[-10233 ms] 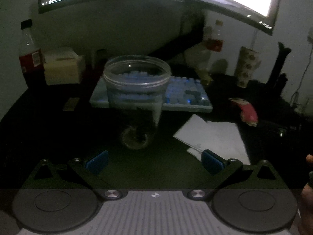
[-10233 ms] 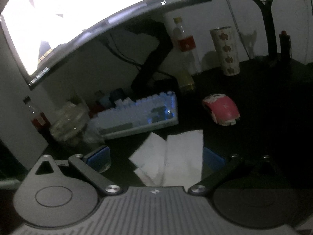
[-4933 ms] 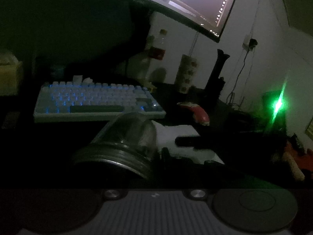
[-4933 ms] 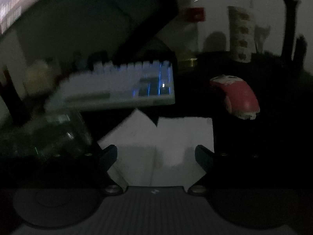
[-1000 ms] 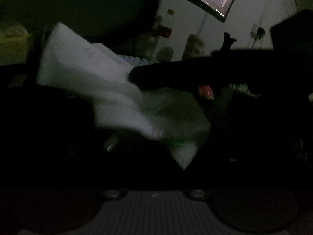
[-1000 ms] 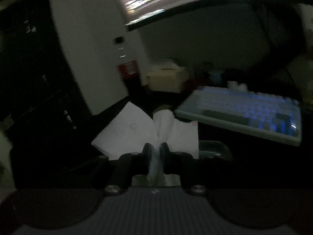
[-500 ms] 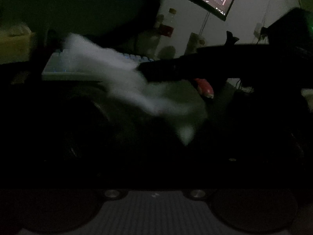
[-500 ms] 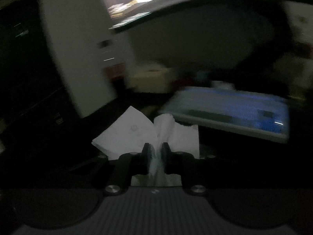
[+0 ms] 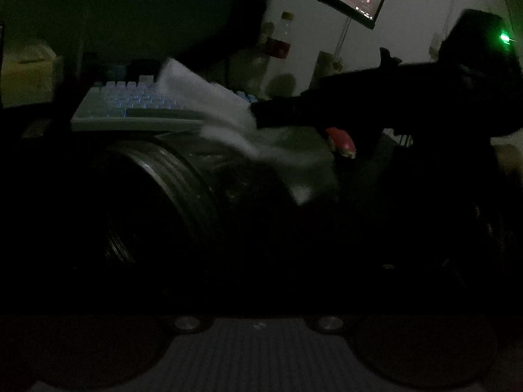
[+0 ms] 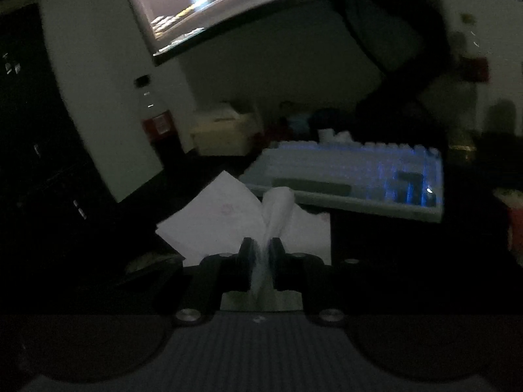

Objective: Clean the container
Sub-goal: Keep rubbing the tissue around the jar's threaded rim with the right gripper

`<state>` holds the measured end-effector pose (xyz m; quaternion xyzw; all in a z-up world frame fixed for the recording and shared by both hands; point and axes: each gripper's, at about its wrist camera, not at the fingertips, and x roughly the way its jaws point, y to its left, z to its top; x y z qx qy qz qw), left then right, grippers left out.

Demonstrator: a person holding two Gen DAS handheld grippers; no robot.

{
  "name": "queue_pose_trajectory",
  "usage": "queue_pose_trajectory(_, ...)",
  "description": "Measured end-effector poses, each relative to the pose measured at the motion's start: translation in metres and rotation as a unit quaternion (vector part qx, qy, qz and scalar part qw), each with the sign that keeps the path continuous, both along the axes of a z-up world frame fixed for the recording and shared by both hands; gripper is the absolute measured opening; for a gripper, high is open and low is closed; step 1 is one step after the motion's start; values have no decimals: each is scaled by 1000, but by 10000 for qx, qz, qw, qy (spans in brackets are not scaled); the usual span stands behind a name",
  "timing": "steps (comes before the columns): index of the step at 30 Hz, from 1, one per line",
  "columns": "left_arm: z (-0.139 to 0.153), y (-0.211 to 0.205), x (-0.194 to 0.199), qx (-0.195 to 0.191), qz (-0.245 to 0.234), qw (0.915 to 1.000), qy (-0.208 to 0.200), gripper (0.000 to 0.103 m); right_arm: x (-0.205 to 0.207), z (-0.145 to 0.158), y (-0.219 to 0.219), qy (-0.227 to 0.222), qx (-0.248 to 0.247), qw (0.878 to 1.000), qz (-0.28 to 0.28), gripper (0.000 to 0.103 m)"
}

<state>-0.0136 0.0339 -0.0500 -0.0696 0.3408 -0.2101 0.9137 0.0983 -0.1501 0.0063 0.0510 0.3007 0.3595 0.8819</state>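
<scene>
Dark desk [image 10: 408, 261] filled both views. Nearest the left camera, the clear plastic jar [image 9: 183, 189] lay on its side, threaded mouth toward the lens; the left gripper was too dark to tell if it was squeezing. The right gripper [image 10: 260, 251] had its jaws nearly closed, pinching a white tissue [image 10: 222, 222] with a faint pink mark too small to read. The tissue draped over the jar. Farther back sat a glowing keyboard [image 10: 353, 176], a red mouse [image 9: 341, 138], a red-labelled bottle [image 9: 282, 44] and a monitor [image 10: 261, 3]; no writing was readable.
</scene>
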Motion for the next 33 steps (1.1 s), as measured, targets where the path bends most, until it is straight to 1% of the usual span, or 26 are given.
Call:
queue_pose_trajectory(1, -1, 0, 1, -19, 3, 10000, 5, 103, -6, 1, 2, -78, -17, 9999, 146, 14)
queue_pose_trajectory(3, -2, 1, 3, -27, 0, 10000, 9, 103, -19, 1, 10, -270, -10, 9971, 715, 14)
queue_pose_trajectory(4, -2, 1, 3, -24, -5, 10000, 8, 103, -25, 2, 13, -302, 39, 9946, 992, 14)
queue_pose_trajectory(5, -3, 1, 3, -23, -20, 10000, 3, 103, -27, 1, 13, -305, 77, 9932, 1118, 14)
queue_pose_trajectory(6, -3, 1, 2, -29, -40, 10000, -4, 103, -25, 0, 11, -308, 79, 9934, 1102, 11)
queue_pose_trajectory(7, -3, 0, 2, -34, -59, 10000, -12, 103, -21, 0, 8, -296, 59, 9949, 961, 11)
queue_pose_trajectory(9, -3, -1, 1, -4, -72, 10000, -35, 103, -8, -1, 0, -215, -12, 9988, 450, 11)
queue_pose_trajectory(10, -3, -2, 0, 22, -81, 10000, -42, 103, -3, -1, -2, -130, -5, 9995, 278, 11)
queue_pose_trajectory(11, -3, -3, 0, 39, -99, 9999, -45, 103, -2, -1, -3, -89, -6, 9997, 220, 11)
queue_pose_trajectory(13, -3, -2, 0, 25, -129, 9999, -35, 103, -7, 1, 0, -152, -94, 9996, 232, 15)
queue_pose_trajectory(14, -3, 0, 0, 5, -142, 9999, -29, 103, -13, 2, 2, -208, -128, 9992, 332, 15)
queue_pose_trajectory(16, -3, 1, 0, -36, -151, 9999, -22, 103, -24, 4, 9, -274, -40, 9958, 870, 15)
queue_pose_trajectory(17, -4, 1, 0, -43, -147, 9999, -24, 103, -27, 3, 9, -278, 6, 9944, 1024, 15)
queue_pose_trajectory(18, -4, 1, -1, -43, -143, 9999, -29, 103, -28, 2, 7, -306, -5, 9943, 1023, 13)
queue_pose_trajectory(20, -4, -1, -5, -17, -129, 9999, -54, 103, -24, 1, 1, -332, -121, 9971, 672, 13)
queue_pose_trajectory(22, -4, -3, -9, 22, -91, 9999, -75, 103, -13, 0, -7, -193, -174, 9995, 191, 16)
queue_pose_trajectory(23, -4, -4, -10, 27, -81, 9999, -83, 103, -10, 0, -10, -95, -147, 9998, 73, 16)
queue_pose_trajectory(24, -4, -4, -12, 20, -71, 9999, -87, 103, -13, 0, -10, -68, -148, 9998, 79, 16)
queue_pose_trajectory(26, -4, -5, -15, -4, -51, 9999, -89, 103, -27, 3, -3, -200, -238, 9989, 344, 16)
queue_pose_trajectory(28, -5, -7, -16, -3, -57, 9999, -99, 103, -44, 5, 5, -334, -274, 9945, 952, 16)
queue_pose_trajectory(29, -5, -9, -17, 10, -67, 9999, -108, 103, -49, 6, 7, -360, -312, 9930, 1077, 16)
queue_pose_trajectory(31, -5, -10, -19, 57, -77, 9999, -133, 103, -48, 6, 5, -340, -365, 9927, 1098, 13)
queue_pose_trajectory(32, -5, -11, -20, 66, -75, 9998, -146, 103, -41, 6, 2, -252, -336, 9940, 1013, 13)
queue_pose_trajectory(33, -5, -11, -21, 78, -73, 9998, -162, 103, -32, 6, -3, -153, -338, 9962, 782, 13)
